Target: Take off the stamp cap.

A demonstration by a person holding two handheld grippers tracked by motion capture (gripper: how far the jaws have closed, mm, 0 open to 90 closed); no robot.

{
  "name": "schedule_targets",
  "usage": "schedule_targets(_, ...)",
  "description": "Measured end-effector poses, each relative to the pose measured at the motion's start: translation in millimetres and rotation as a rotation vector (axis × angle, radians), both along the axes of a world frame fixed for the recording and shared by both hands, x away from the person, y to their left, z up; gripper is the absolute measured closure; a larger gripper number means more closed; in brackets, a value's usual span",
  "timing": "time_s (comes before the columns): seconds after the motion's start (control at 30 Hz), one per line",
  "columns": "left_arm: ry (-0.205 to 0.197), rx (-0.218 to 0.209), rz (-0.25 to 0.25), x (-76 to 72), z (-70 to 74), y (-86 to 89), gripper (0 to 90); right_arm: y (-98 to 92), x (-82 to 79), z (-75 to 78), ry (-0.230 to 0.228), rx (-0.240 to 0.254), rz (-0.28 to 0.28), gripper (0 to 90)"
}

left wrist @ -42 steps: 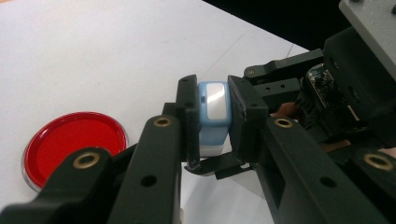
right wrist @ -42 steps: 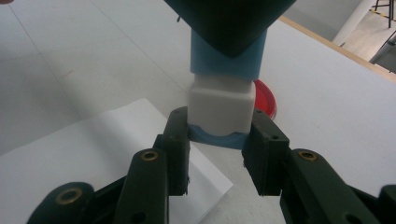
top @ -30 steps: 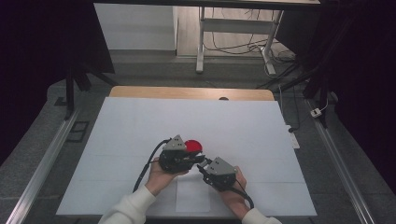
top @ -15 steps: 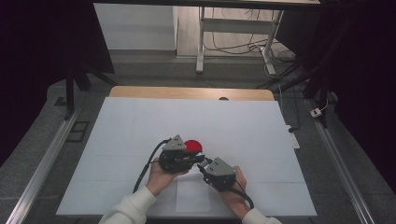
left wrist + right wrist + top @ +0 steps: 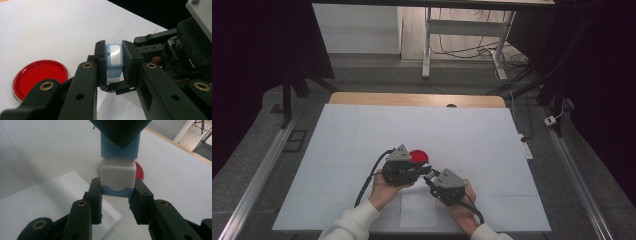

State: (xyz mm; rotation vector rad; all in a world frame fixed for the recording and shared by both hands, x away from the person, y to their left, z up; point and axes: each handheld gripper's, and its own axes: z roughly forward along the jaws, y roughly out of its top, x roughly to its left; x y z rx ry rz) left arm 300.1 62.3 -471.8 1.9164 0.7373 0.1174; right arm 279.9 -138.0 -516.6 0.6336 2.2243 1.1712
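Note:
A small blue-and-white block (image 5: 114, 65) hangs just above the table between both grippers. My left gripper (image 5: 113, 53) is shut on its light blue body (image 5: 120, 150). My right gripper (image 5: 117, 192) is shut on the other end, where a white part (image 5: 117, 175) ends in a blue rim. In the high view the left gripper (image 5: 426, 171) and right gripper (image 5: 431, 178) meet tip to tip near the table's front middle. A round red disc (image 5: 419, 156) lies flat on the table just behind the left gripper, also visible as the red disc (image 5: 40, 75).
A white sheet covers the table (image 5: 362, 135). A smaller sheet of paper (image 5: 418, 210) lies near the front edge, under the hands. A wooden edge (image 5: 412, 99) runs along the far side. Metal rails (image 5: 257, 175) flank the table.

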Motion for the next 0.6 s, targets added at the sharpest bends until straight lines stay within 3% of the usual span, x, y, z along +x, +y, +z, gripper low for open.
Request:
schedule_targets(0.23, -0.002, -0.002, -0.002, -0.6, 0.3, -0.2, 75.4, -0.3, -1.4, -0.8, -0.011, 0.011, -0.005, 64.5)
schedule_targets(0.6, 0.004, 0.013, -0.009, -0.1, -0.7, -0.7, 75.6, 0.2, -0.3, -0.2, -0.03, -0.065, 0.022, 64.7)
